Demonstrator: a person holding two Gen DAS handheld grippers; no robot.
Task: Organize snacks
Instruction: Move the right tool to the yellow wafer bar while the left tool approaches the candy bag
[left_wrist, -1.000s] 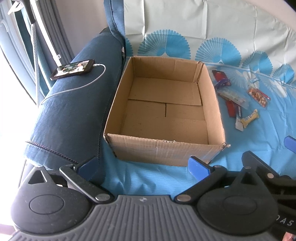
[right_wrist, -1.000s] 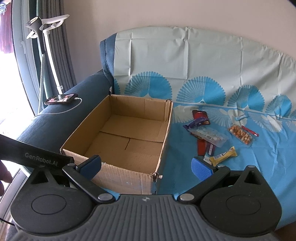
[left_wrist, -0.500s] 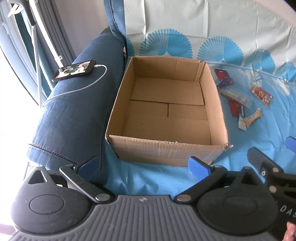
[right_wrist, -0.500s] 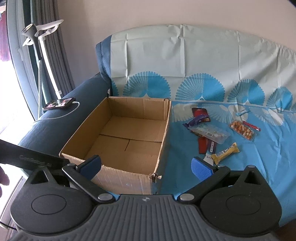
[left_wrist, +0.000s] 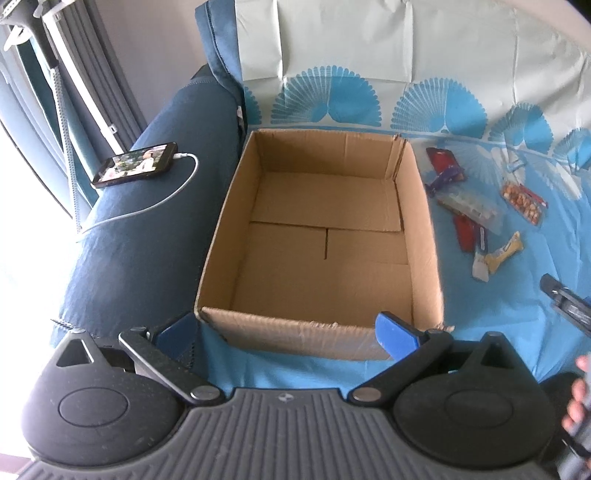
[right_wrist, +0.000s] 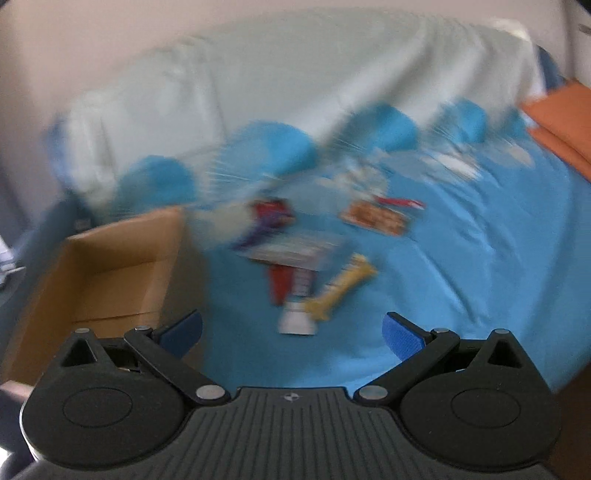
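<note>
- Left wrist view: sharp. It shows the whole cardboard box (left_wrist: 321, 243) from above, all four walls and the floor flaps visible, with nothing inside.
- Left wrist view only: a phone (left_wrist: 135, 168) with a lit screen lies on the dark blue sofa arm (left_wrist: 140, 251) at 10 o'clock, with a white charging cable (left_wrist: 159, 201) plugged into it.
- Right wrist view: heavily motion-blurred. Only the right part of the box (right_wrist: 110, 269) appears, at 9 o'clock; contents cannot be read there.
- Right wrist view only: an orange cushion (right_wrist: 561, 125) at 2 o'clock.
- Snacks (left_wrist: 476, 214) lie on the blue patterned cover (left_wrist: 517, 280), outside the box, just beside its right wall at 2 o'clock in the left view. In the right view the snacks (right_wrist: 314, 258) sit dead ahead at 12 o'clock.
- Identifiable items: a yellow wrapped bar (left_wrist: 504, 253), a clear packet of nuts (left_wrist: 522, 197), a clear tray pack (left_wrist: 471, 210), a red packet (left_wrist: 443, 160).
- Left gripper (left_wrist: 286, 330): jaws spread wide, holding nothing, near the box's front wall.
- Right gripper (right_wrist: 291, 330): jaws spread wide, holding nothing, above the cover, short of the snacks.
</note>
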